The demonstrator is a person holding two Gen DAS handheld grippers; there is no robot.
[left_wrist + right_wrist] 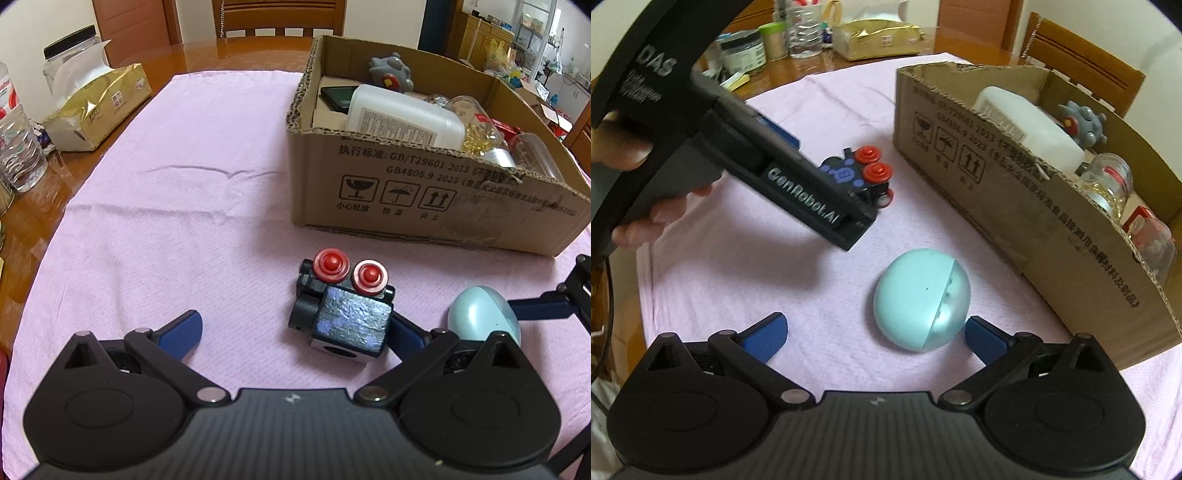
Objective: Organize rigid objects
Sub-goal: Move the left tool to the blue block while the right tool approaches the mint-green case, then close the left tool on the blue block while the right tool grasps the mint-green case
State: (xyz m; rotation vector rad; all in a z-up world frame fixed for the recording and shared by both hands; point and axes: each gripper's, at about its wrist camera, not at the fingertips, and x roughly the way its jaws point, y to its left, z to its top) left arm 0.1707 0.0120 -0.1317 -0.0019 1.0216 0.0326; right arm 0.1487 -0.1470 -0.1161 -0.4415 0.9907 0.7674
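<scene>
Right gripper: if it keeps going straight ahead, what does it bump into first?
Probably the blue egg. It lies on the pink cloth just ahead of the open right gripper, nearer its right finger.

Right gripper (875,338) spread wide around a pale blue egg-shaped case (921,299) on pink cloth (738,288). Beyond, left gripper (827,206) angled over a black toy train (866,173) with red knobs. At right, cardboard box (1015,206) holding bottles and jars.
</scene>
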